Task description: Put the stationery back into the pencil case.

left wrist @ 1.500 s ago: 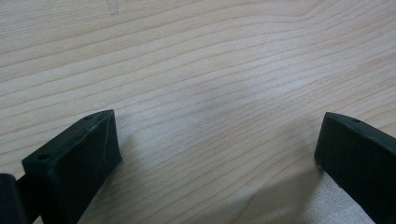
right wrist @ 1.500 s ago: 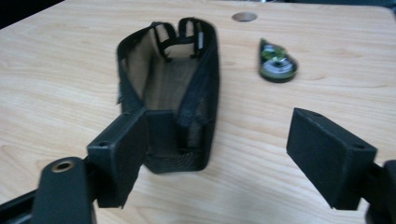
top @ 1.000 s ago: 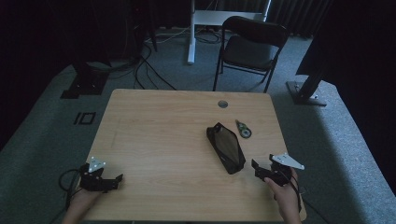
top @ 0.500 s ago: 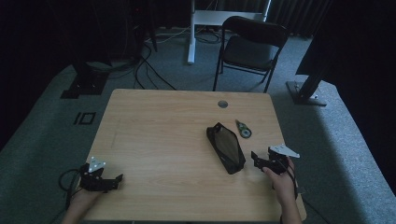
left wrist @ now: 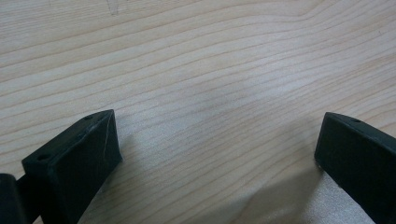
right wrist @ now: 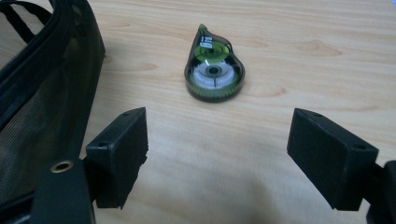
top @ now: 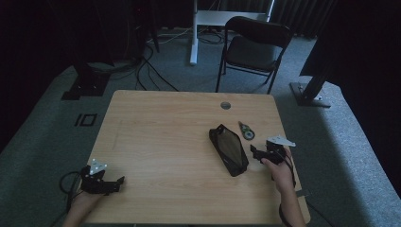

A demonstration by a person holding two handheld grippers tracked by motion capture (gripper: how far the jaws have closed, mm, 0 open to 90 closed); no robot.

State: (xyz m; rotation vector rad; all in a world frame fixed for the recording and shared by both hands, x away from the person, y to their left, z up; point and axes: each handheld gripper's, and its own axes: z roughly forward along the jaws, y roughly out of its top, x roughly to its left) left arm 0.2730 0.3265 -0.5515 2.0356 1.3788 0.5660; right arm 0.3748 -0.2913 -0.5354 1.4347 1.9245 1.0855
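Jaws of the right gripper [right wrist: 217,154] are seen spread wide with nothing between them, low over the counter [right wrist: 299,60], as shown in the right gripper view. Just ahead of that gap, the correction tape dispenser [right wrist: 214,70] is found lying flat, its green and white reels facing up and its narrow tip pointing away. It is untouched and sits apart from both jaws. Beside the dispenser, on the left of that view, the black mesh pouch [right wrist: 37,88] is seen with its zipped edge raised; the two are near but not touching.

From the high view, the right gripper [top: 257,154] is placed between the pouch [top: 229,149] and the counter's right edge, short of the dispenser [top: 246,131]. Compared with a second ago, this gripper has been carried forward from the near right corner toward the dispenser, so that the reels are now framed by its jaws. An approach for a pickup is judged to be under way, with closing in and clamping not yet done.

Far from the dispenser, at the near left corner, the left gripper [top: 108,182] is rested where it was, its jaws released over bare wood [left wrist: 210,93]. Beyond the counter, a folding chair [top: 253,47] is visible on the grey floor.
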